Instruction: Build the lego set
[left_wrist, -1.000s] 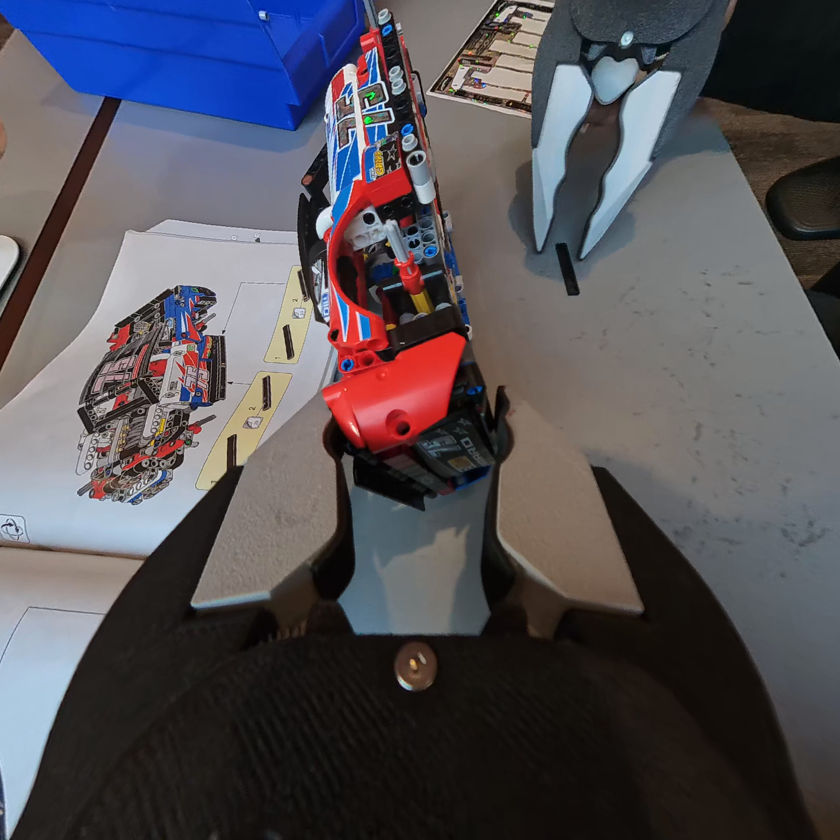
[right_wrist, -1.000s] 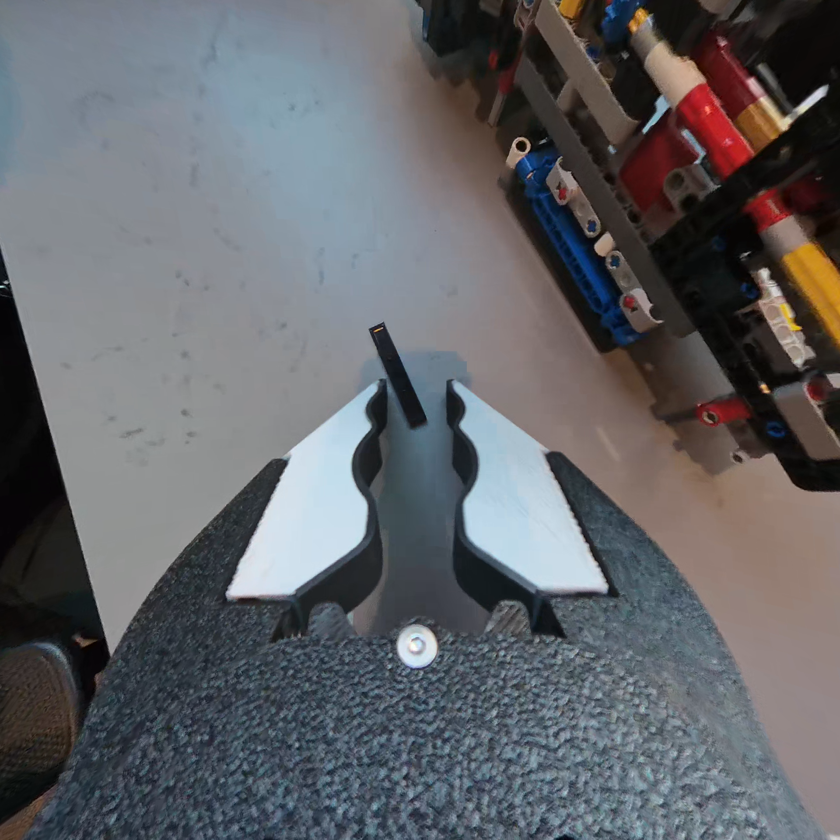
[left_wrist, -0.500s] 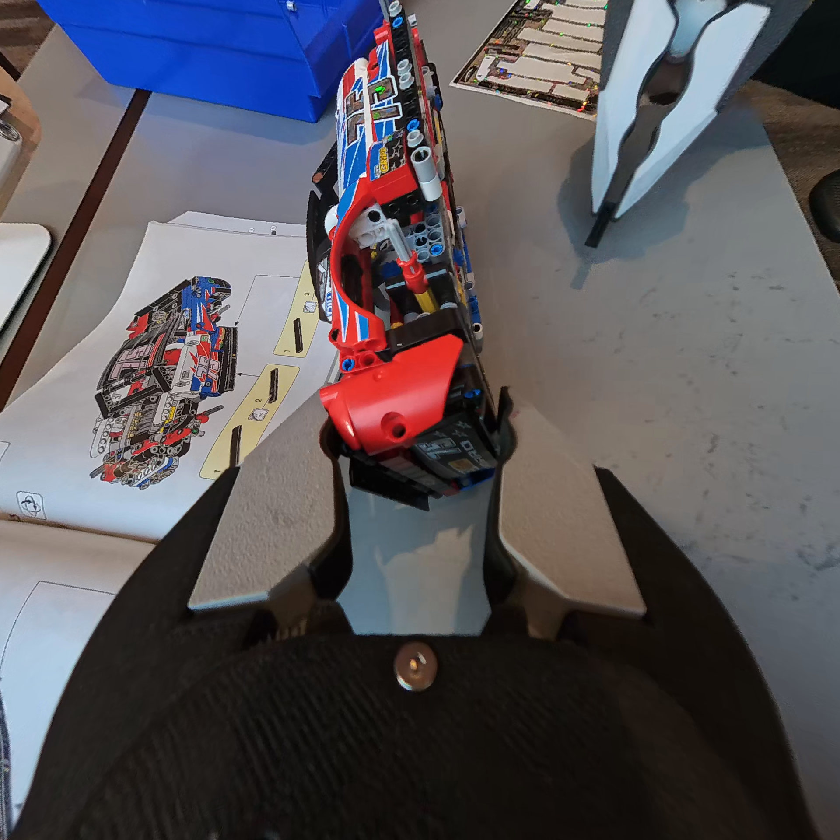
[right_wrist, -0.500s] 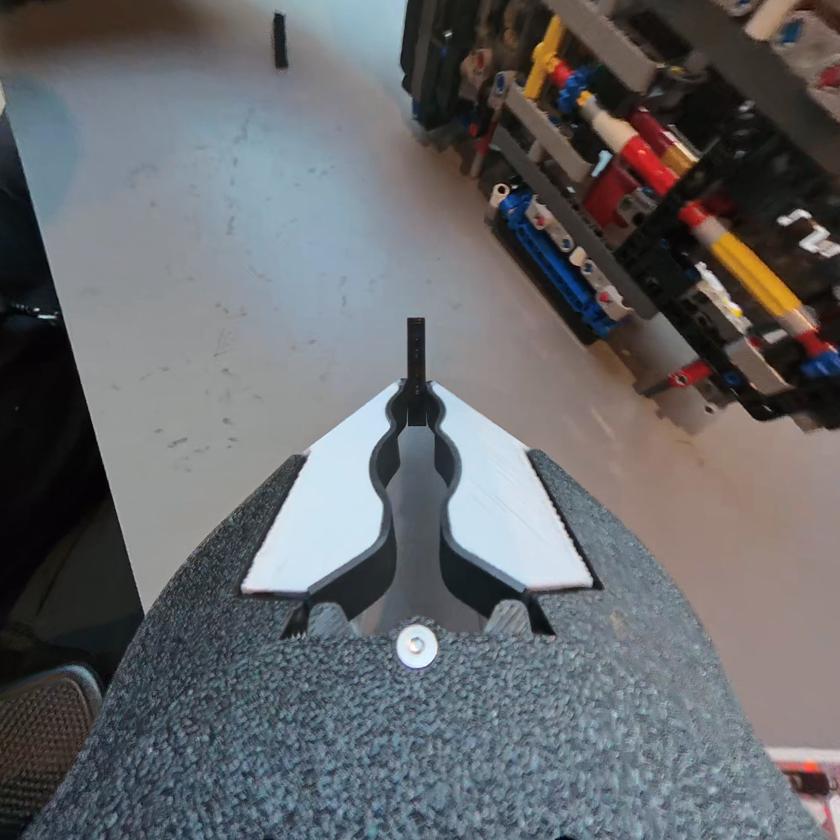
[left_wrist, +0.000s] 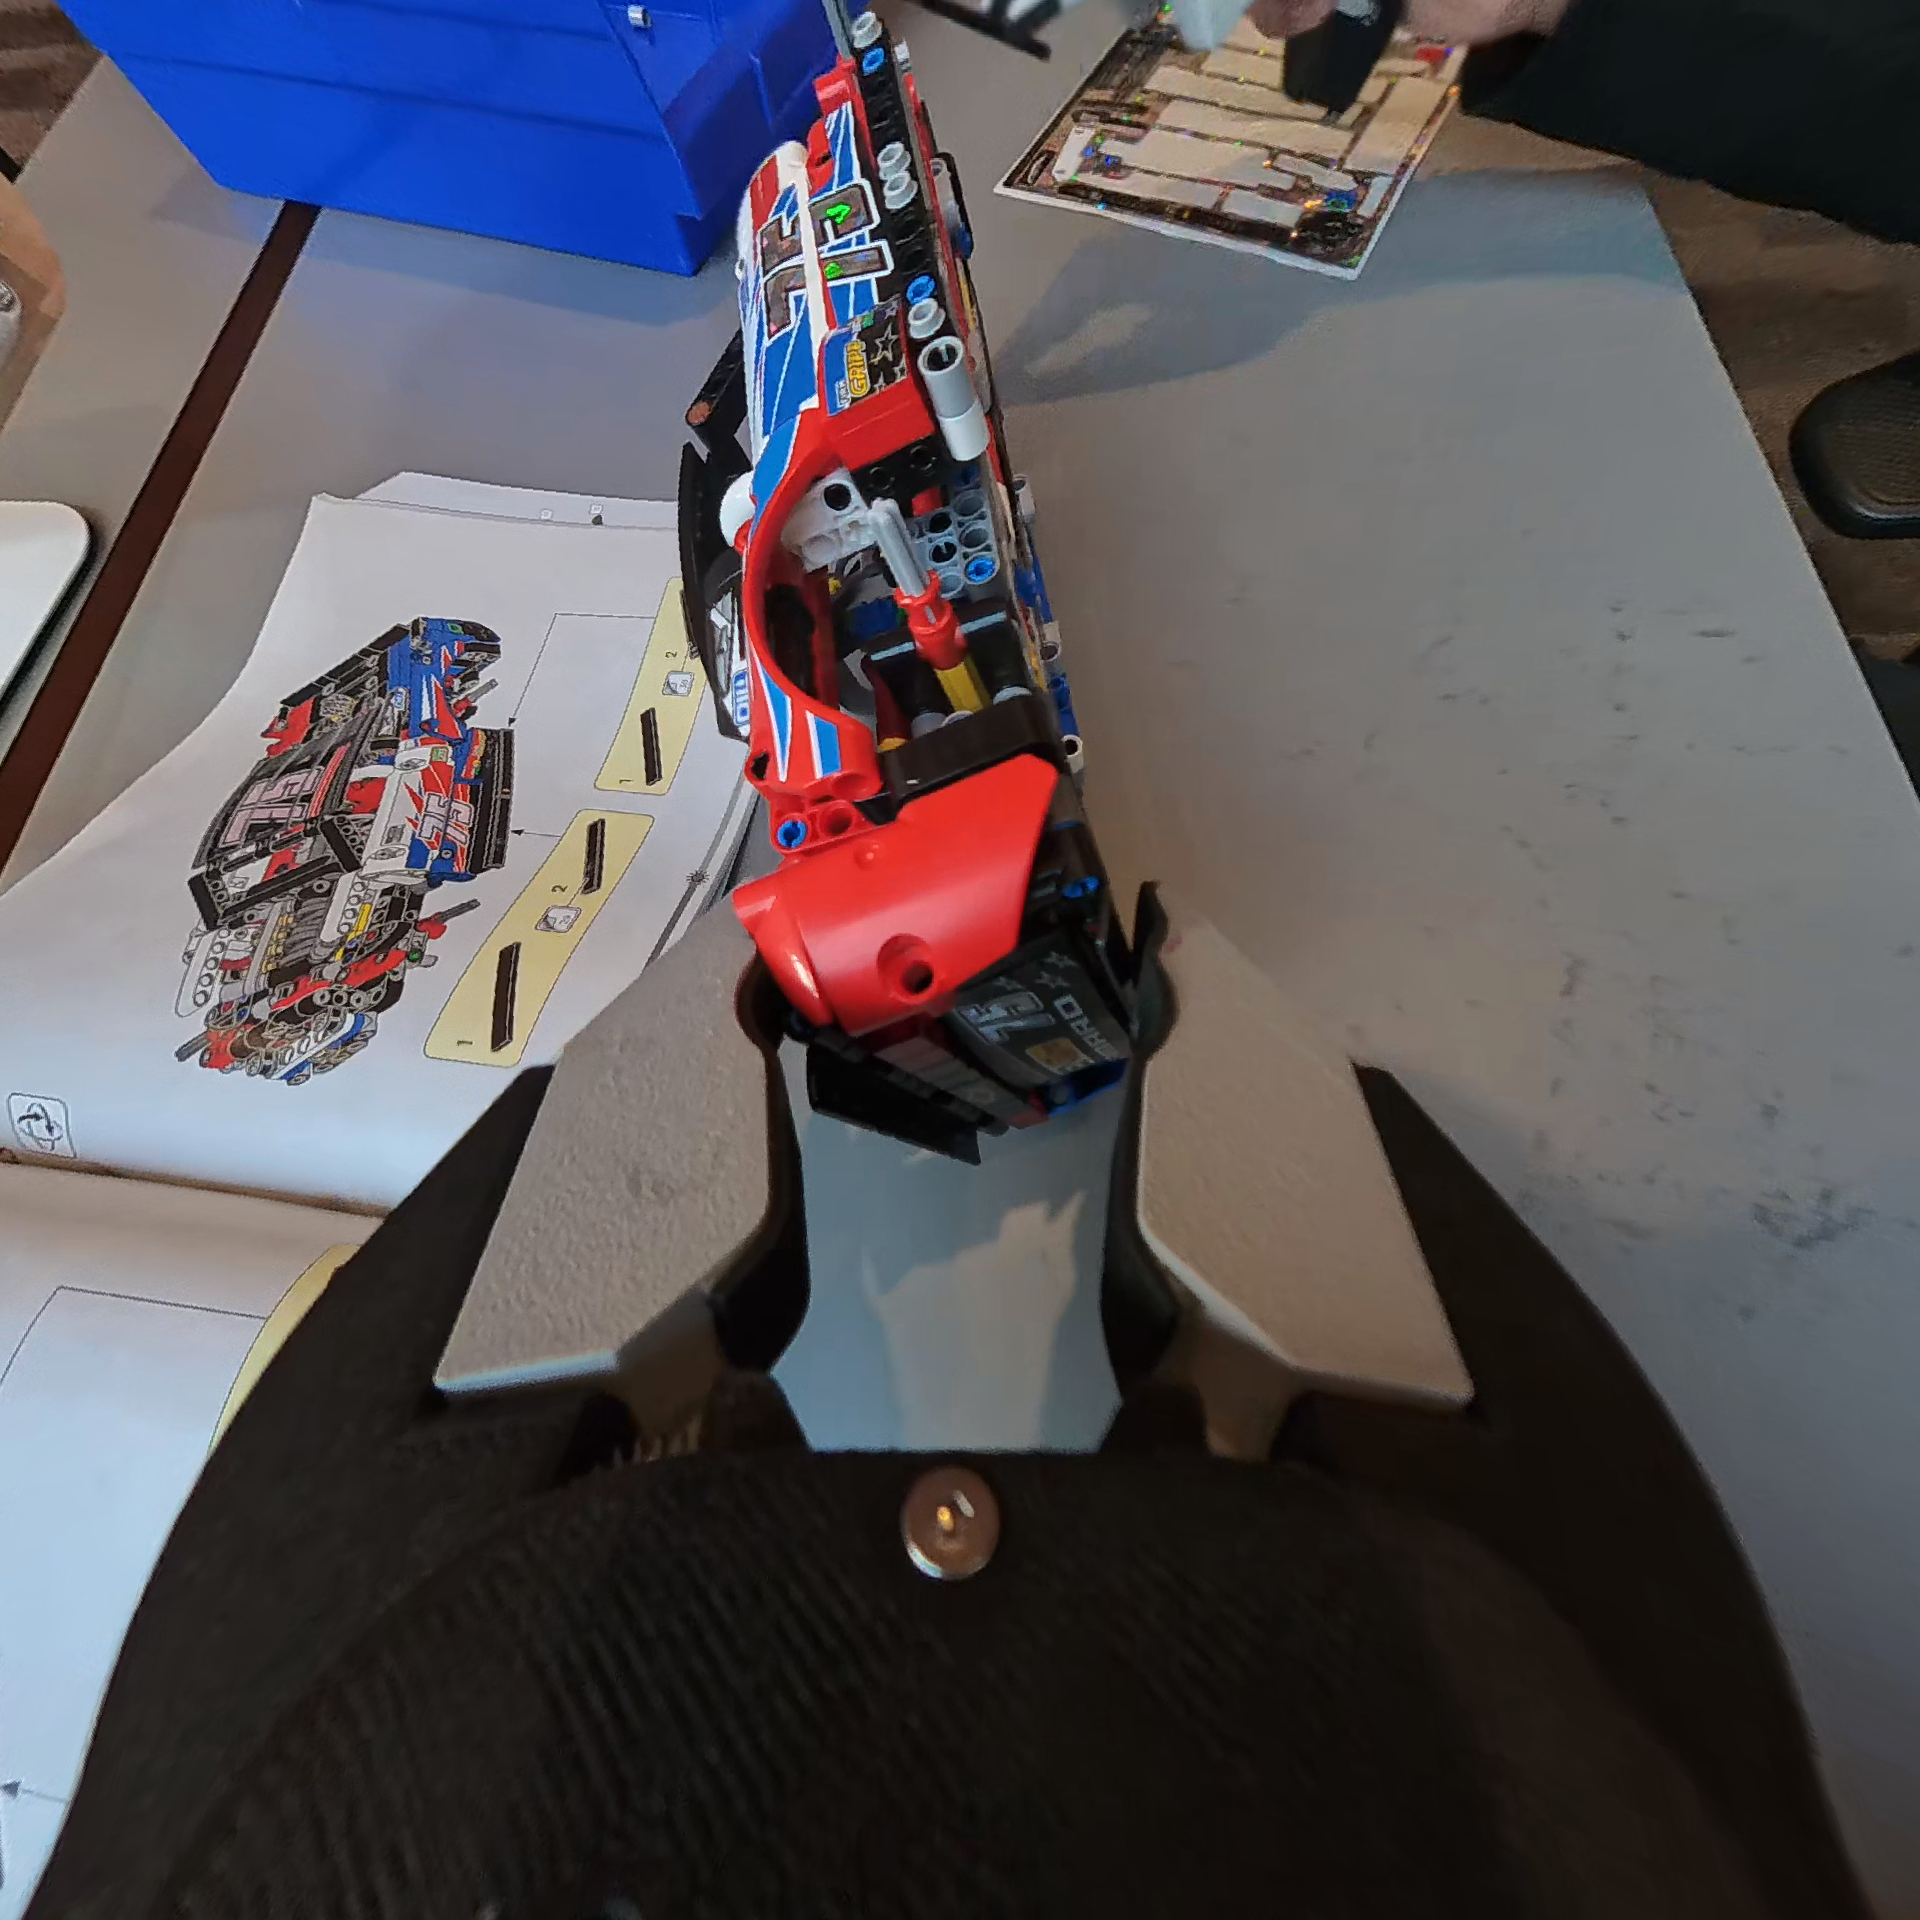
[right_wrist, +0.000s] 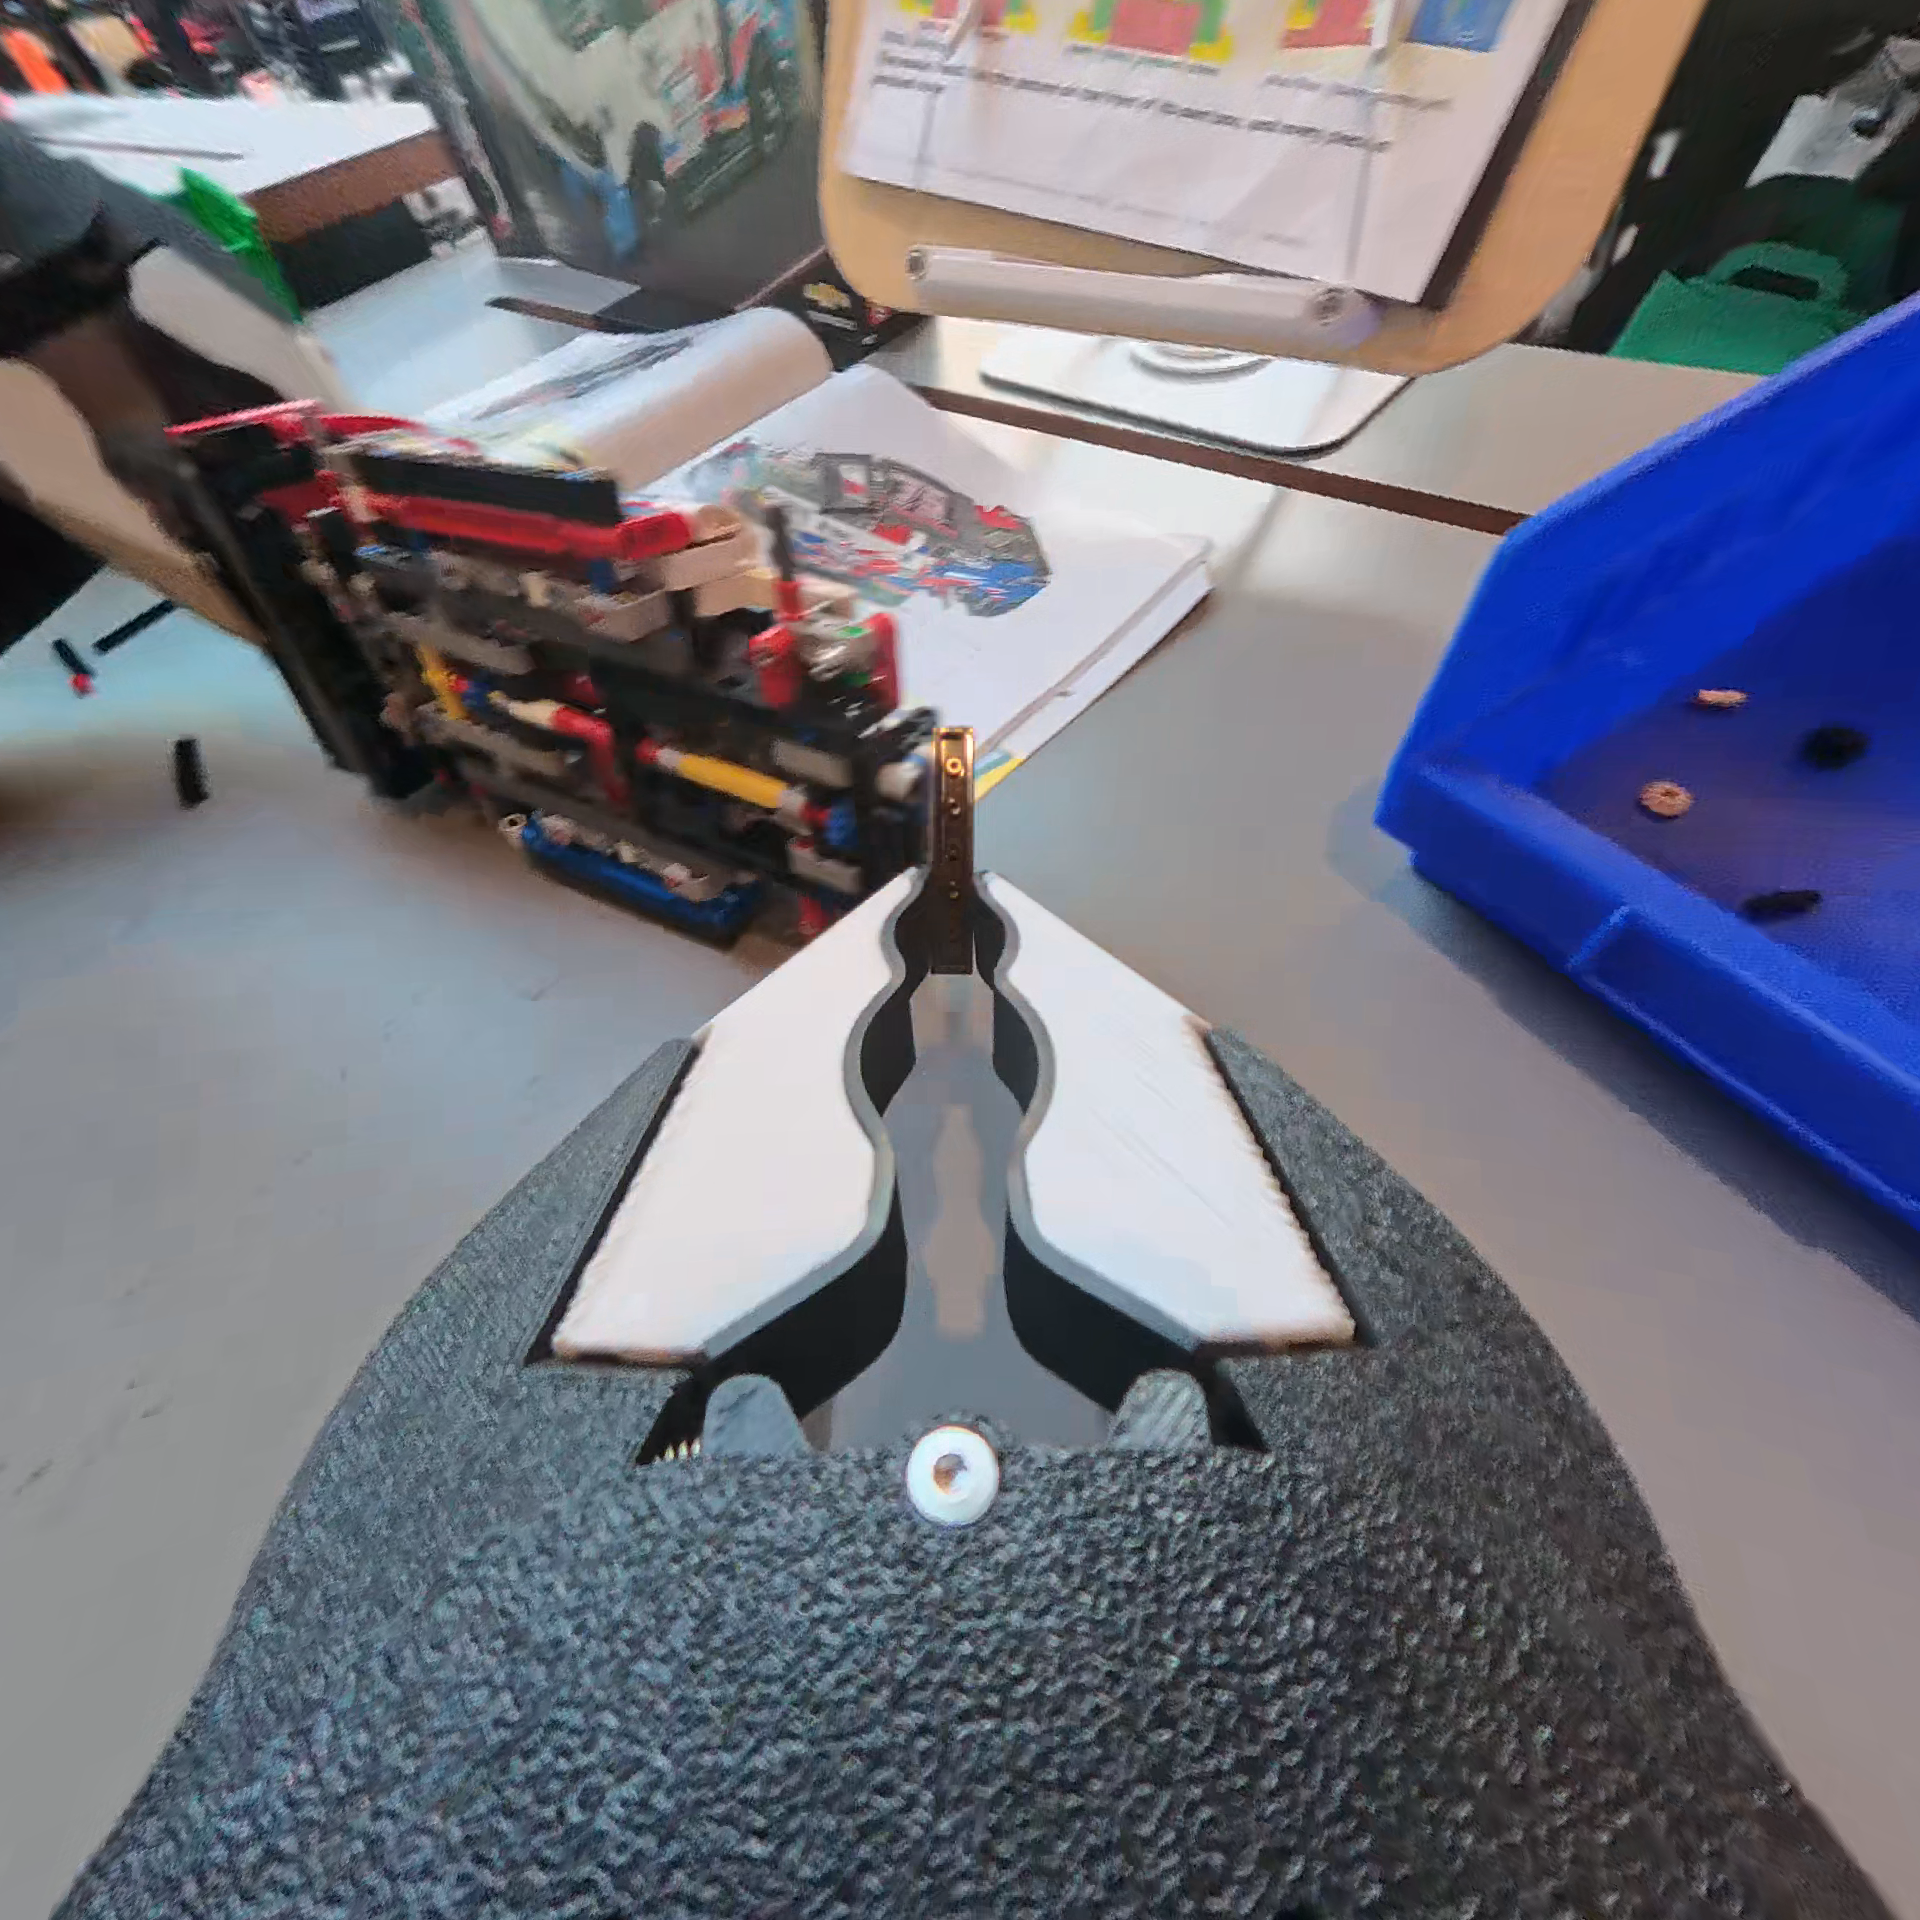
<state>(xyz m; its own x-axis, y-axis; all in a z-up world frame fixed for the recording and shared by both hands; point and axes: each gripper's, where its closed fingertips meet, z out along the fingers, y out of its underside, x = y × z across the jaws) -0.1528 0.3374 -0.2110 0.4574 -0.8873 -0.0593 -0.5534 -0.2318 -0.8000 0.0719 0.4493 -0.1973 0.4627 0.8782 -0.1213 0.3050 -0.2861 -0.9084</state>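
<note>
A red, blue and black lego car (left_wrist: 883, 582) stands on its side on the grey table (left_wrist: 1455, 727). My left gripper (left_wrist: 951, 966) is shut on the car's near end, on the red fender and black panel. In the right wrist view the car (right_wrist: 623, 707) shows its underside at the left. My right gripper (right_wrist: 951, 894) is shut on a thin black lego beam (right_wrist: 953, 821), which sticks up past the fingertips, just right of the car's near end and above the table. The left gripper (right_wrist: 135, 468) shows at the far left of that view, blurred.
An open instruction booklet (left_wrist: 364, 790) lies left of the car. A blue bin (left_wrist: 499, 114) stands behind it; in the right wrist view the bin (right_wrist: 1714, 810) holds a few small pieces. A sticker sheet (left_wrist: 1236, 166) lies at the back right. Small black pieces (right_wrist: 187, 769) lie on the table. The tips of one gripper are about 25 cm away from the tips of the other.
My right gripper closed on the black beam, lifted it off the table and swung round to face the car's underside. It has left the left wrist view. The left gripper kept hold of the car.
</note>
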